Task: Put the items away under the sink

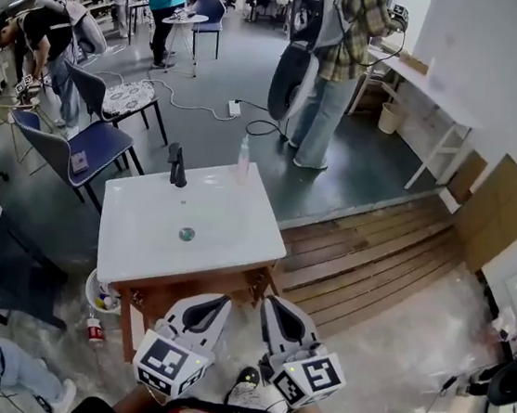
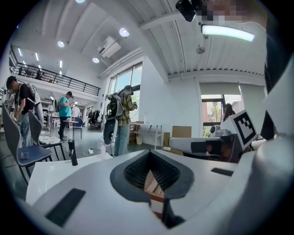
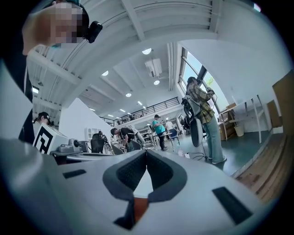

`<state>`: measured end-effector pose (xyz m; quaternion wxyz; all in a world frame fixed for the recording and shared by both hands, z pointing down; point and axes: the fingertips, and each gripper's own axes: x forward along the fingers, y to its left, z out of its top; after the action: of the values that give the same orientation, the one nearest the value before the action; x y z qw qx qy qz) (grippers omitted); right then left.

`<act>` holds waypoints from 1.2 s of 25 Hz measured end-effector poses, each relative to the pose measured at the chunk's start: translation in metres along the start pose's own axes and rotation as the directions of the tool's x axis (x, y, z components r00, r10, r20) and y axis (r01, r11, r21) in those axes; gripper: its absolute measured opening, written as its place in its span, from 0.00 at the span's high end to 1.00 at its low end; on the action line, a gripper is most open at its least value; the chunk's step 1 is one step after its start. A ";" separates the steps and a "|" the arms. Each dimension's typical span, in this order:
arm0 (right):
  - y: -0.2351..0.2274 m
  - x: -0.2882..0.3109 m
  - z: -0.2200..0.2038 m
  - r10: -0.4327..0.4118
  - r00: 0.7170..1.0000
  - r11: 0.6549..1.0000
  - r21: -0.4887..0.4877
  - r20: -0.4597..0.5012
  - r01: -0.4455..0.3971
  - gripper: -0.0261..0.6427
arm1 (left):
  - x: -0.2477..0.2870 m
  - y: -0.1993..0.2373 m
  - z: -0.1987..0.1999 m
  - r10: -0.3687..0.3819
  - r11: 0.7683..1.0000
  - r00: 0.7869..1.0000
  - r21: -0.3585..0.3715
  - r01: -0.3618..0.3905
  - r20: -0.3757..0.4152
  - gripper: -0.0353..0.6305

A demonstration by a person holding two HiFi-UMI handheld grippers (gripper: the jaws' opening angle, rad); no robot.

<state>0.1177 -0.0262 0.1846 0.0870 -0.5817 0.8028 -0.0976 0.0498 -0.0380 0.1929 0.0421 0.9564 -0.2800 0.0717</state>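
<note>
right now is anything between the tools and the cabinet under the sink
Nothing visible does. The left tool and right tool, both shut and empty, point straight at the wooden cabinet, with no object between them and it. A bucket sits on the floor off the cabinet's left side.

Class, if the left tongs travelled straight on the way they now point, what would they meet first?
Probably the wooden cabinet, at its front just under the white sink top; depth is unclear.

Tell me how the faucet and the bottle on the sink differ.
The faucet is black; the bottle is pale and see-through. The faucet stands mid-edge; the bottle stands nearer a corner. Both stand upright on the back edge of the sink.
</note>
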 end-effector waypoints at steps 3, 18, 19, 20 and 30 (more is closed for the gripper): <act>-0.008 0.006 0.003 0.013 1.000 1.000 0.000 0.001 -0.013 0.95 | 0.010 0.003 0.004 0.008 1.000 1.000 0.002 -0.008 0.002 0.94; -0.046 0.023 0.018 0.077 0.997 0.997 -0.005 0.002 -0.077 0.95 | 0.051 0.005 0.010 0.064 0.998 0.998 0.002 -0.064 0.000 0.94; -0.049 0.024 0.019 0.084 0.996 0.996 -0.006 0.003 -0.084 0.95 | 0.054 0.006 0.010 0.072 0.997 0.997 0.000 -0.072 0.001 0.94; -0.051 0.026 0.020 0.092 0.996 0.996 -0.006 0.003 -0.092 0.95 | 0.056 0.007 0.011 0.081 0.997 0.997 0.000 -0.081 0.002 0.94; -0.072 0.029 0.023 0.123 0.992 0.992 0.008 0.011 -0.123 0.95 | 0.077 0.004 0.014 0.106 0.994 0.994 0.017 -0.106 0.003 0.94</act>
<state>0.1808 -0.0773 0.1807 0.0996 -0.5315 0.8361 -0.0923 0.1138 -0.0836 0.1919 0.0295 0.9406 -0.3297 0.0752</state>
